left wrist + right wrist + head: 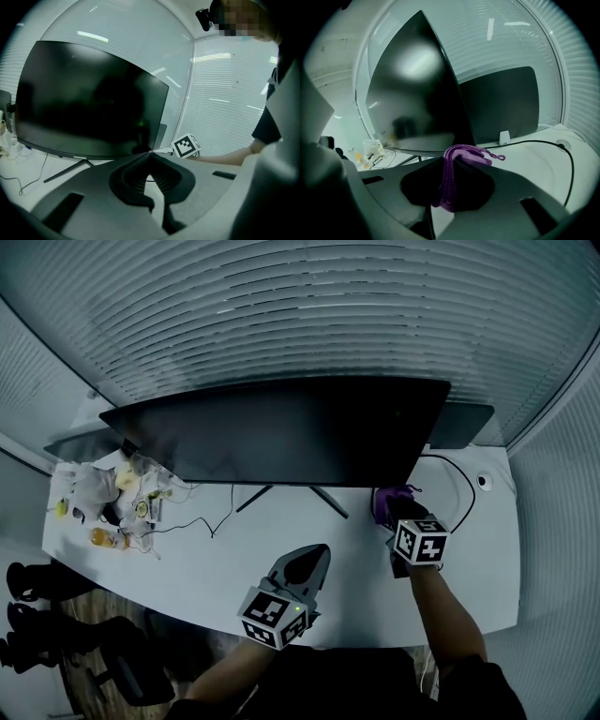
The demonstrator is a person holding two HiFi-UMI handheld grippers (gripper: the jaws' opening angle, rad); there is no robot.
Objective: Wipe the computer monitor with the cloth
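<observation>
2 grippers: right gripper [451,159] pinches half-hidden cloth [449,187]; left gripper [150,153] jaws pressed together.

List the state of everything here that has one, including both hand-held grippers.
monitor, screen dark, upright on its stand.
second monitor, screen dark.
cloth, bunched, clamped between jaws.
right hand-held gripper, shut on the cloth.
left hand-held gripper, shut, empty.
</observation>
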